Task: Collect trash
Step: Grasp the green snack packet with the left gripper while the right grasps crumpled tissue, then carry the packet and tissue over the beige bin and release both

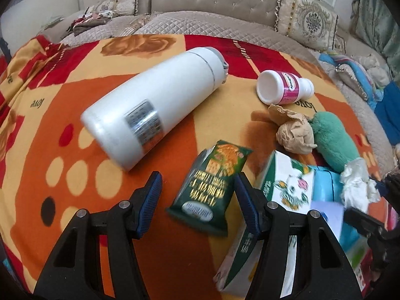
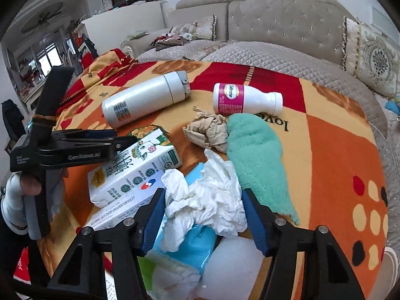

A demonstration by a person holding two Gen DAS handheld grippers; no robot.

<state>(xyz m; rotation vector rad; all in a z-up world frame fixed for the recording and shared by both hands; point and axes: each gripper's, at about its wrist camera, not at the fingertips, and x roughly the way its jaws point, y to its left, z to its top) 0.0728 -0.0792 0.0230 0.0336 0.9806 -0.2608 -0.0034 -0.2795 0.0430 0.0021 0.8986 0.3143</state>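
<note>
On the patterned blanket (image 1: 175,130), in the left wrist view, the left gripper (image 1: 197,195) hangs open around a green snack packet (image 1: 212,182), beside a white flask (image 1: 155,115). Right wrist view: the right gripper (image 2: 203,215) is spread open around crumpled white tissue (image 2: 207,195), near a brown paper ball (image 2: 207,130).

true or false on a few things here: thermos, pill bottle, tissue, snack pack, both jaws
1. The white thermos stands upright. False: it lies on its side.
2. The pill bottle has a pink label. True.
3. The right gripper is shut on the crumpled tissue. False: its jaws are open around it.
4. The green snack pack lies between the left gripper jaws. True.
5. The brown paper ball touches the green plush. True.
</note>
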